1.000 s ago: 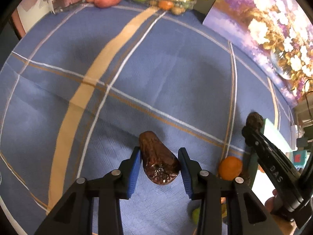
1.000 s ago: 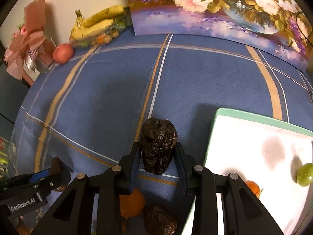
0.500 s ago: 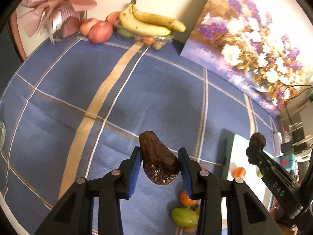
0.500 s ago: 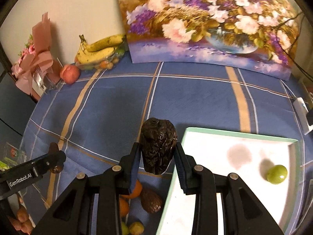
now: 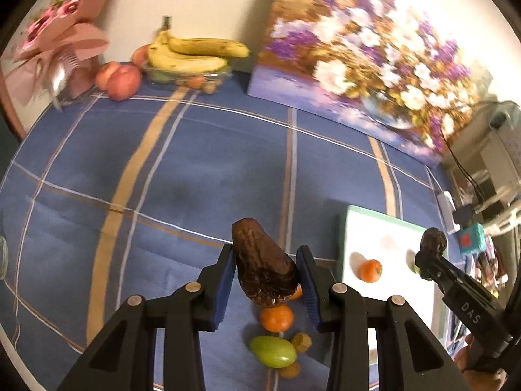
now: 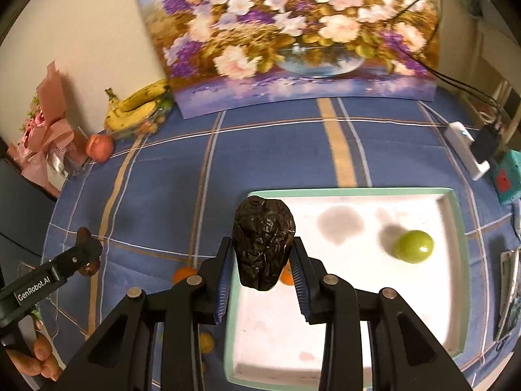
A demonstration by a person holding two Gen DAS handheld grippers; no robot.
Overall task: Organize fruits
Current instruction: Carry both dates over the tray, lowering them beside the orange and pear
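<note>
- Left gripper [image 5: 265, 275] clamps a brown, wrinkled date-like fruit [image 5: 262, 268] between its blue pads; the fruit is tilted, narrow end pointing away, and is held up off the cloth.
- Right gripper [image 6: 262, 265] clamps a second, darker wrinkled fruit [image 6: 263, 247], upright between the pads, in the air above the near-left edge of the tray.
- Landmark: white tray with green rim [image 6: 454, 215], sitting on the blue plaid tablecloth [image 5: 195, 176] covering the table.
- Inside the tray: a green round fruit [image 6: 414, 246] toward the right side, casting a shadow; a small orange fruit [image 5: 370, 270] toward the left side, seen clearly from the left wrist view.
- Just left of the tray, on the cloth: a cluster of small fruit, namely an orange one [image 5: 276, 317], a green oval one [image 5: 273, 351], and a couple of small brownish-yellow pieces whose kind I cannot make out.
- In the right wrist view the left gripper shows well left of the tray, its brown fruit at the tip, with a person's fingers [image 6: 34, 360] on the handle.
- Far from the tray, at the back of the table along the wall: a bunch of bananas [image 5: 192, 53] in a clear dish, red apples [image 5: 119, 78] just beside it, and a pink wrapped bouquet [image 5: 55, 52] further left.
- Behind the tray, leaning on the wall: a floral painting [image 6: 293, 36].
- Right of the tray, at the table's edge: a white power strip [image 6: 465, 150] with black cables, and a teal box [image 6: 508, 176].
</note>
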